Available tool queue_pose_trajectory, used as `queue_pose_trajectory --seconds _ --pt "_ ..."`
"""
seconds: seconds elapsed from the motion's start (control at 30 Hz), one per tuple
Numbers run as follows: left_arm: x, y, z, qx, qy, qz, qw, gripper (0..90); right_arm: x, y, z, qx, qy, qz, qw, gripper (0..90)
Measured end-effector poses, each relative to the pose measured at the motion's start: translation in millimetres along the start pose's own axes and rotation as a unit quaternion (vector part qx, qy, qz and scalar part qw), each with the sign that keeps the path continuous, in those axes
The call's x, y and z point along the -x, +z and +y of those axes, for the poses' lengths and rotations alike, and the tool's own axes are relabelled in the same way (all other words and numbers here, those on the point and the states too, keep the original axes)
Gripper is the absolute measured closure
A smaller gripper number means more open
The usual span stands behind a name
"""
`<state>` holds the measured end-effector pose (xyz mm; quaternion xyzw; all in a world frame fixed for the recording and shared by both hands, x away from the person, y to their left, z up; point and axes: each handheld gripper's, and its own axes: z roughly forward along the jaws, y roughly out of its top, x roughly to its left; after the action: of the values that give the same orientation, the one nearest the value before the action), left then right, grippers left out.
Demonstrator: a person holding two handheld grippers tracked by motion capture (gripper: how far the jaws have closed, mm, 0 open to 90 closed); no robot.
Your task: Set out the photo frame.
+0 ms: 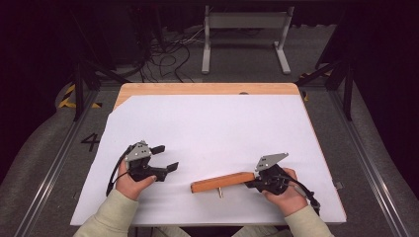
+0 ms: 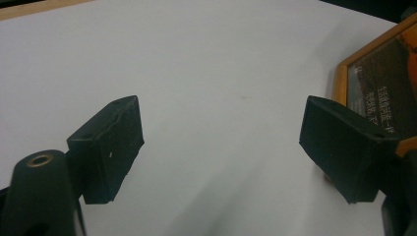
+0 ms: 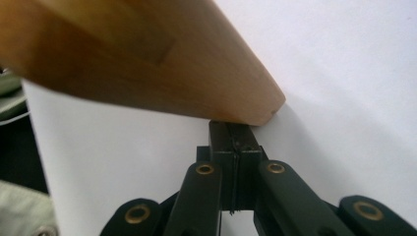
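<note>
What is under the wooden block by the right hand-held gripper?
White sheet lies under the wooden block, and a small peg sticks out beside its lower edge. What the peg joins to underneath is covered.

Black claws (image 1: pixel 165 157) (brass rivets), pale green sleeves (image 1: pixel 116 212).

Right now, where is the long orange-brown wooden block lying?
In the high view, the long orange-brown wooden block lies on the white sheet near the table's front edge, right of centre, its right end at the right tongs.
</note>
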<state>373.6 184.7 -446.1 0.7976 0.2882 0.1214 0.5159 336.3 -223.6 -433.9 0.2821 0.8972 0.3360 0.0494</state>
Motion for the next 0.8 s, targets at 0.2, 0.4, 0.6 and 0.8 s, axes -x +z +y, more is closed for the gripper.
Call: queue_pose_trajectory --seconds 0.2,0.4,0.6,0.8 --pt "-0.3 -3.2 -2.0 0.005 -0.002 -0.002 1.0 15.7 10.3 7.0 11.0 0.007 0.017 -0.01 0.9998 90.0" --pt "-1.2 -7.0 -4.4 0.005 -0.002 -0.002 1.0 14.1 21.3 16.1 25.5 0.01 0.029 -0.013 0.9994 90.0" --pt "-2.9 -11.2 -7.8 0.005 -0.005 0.003 1.0 13.7 30.9 25.8 37.8 0.007 0.035 -0.012 0.9993 90.0" --pt "-3.3 -15.1 -10.2 0.004 -0.008 0.007 0.9999 13.6 37.7 32.4 48.6 0.004 0.038 -0.014 0.9992 90.0"
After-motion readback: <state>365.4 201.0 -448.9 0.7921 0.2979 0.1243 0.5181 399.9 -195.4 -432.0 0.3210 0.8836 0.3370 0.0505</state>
